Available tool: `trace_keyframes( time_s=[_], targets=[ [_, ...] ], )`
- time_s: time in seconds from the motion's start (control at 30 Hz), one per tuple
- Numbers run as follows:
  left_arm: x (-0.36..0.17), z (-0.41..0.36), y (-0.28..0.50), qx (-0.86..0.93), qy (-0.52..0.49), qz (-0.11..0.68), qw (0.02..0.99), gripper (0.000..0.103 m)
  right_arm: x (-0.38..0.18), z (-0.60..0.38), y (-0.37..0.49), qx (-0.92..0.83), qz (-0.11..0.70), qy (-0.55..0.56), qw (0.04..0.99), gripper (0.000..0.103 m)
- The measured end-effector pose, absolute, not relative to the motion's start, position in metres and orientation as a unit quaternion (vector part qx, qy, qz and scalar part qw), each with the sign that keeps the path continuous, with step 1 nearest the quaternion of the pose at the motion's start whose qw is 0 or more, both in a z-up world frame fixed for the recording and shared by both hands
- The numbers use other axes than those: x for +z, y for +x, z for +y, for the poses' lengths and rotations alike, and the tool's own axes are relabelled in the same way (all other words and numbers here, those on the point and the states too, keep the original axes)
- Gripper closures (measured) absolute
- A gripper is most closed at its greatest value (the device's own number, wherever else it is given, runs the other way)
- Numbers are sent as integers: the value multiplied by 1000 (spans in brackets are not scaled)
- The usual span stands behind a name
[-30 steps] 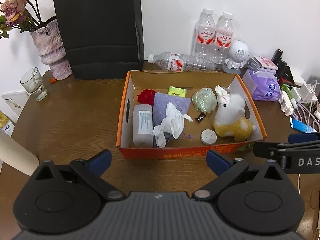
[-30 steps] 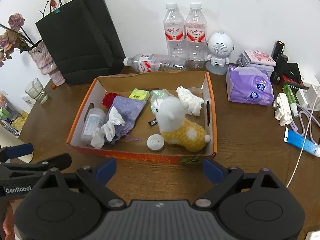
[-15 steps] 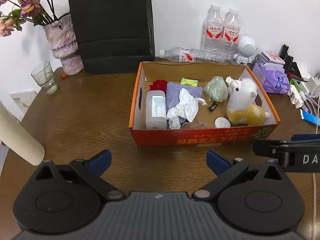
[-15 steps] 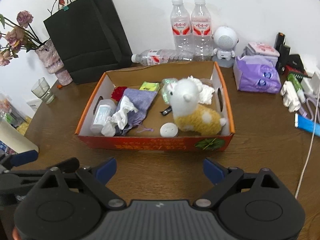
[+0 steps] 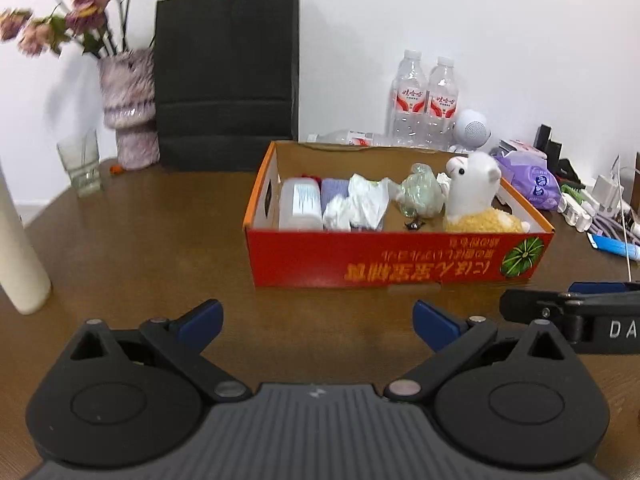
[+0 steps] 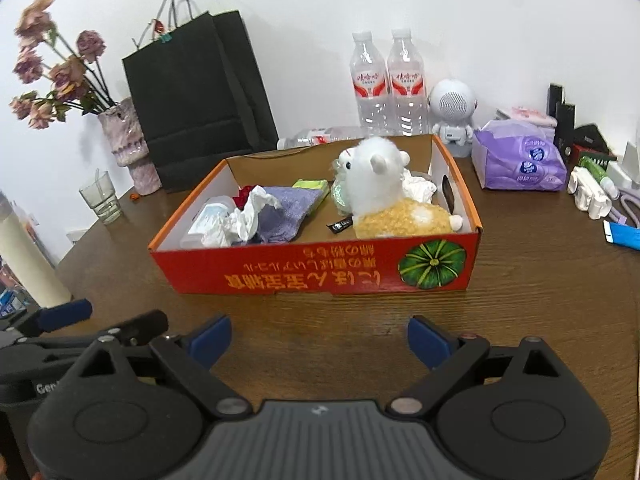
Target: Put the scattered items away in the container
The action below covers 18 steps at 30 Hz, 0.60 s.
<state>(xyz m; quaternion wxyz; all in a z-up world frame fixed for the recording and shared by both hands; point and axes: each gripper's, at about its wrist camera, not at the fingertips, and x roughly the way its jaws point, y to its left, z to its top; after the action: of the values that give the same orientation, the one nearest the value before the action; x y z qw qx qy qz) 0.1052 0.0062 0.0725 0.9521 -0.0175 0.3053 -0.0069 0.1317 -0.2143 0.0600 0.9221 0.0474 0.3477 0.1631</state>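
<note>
While the cardboard box [image 6: 316, 276] rests on the wooden table [image 6: 540, 300], both the left gripper [image 5: 316, 320] and the right gripper [image 6: 319, 334] are held low before it, jaws spread and empty. A plush alpaca [image 6: 384, 192], crumpled tissue [image 6: 244, 220] and a purple cloth [image 6: 286, 210] are seen lying inside the box.

One box [image 6: 312, 276] holds one toy alpaca [image 6: 384, 192], one purple cloth [image 6: 288, 210] and one white bottle [image 5: 301, 205]. Behind it are three water bottles [image 6: 406, 80], one black bag [image 5: 226, 76], one vase [image 5: 128, 108] and one glass [image 5: 80, 168]
</note>
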Motion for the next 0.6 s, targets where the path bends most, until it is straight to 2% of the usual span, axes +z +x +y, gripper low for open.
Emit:
trace_keyframes(
  time_s=[0.17, 0.6],
  targets=[
    [51, 7, 86, -14, -13, 287, 958, 0, 35, -216, 116, 148, 318, 25, 936, 8],
    [17, -2, 26, -3, 10, 286, 958, 0, -11, -221, 62, 125, 321, 6, 939, 4]
  ],
)
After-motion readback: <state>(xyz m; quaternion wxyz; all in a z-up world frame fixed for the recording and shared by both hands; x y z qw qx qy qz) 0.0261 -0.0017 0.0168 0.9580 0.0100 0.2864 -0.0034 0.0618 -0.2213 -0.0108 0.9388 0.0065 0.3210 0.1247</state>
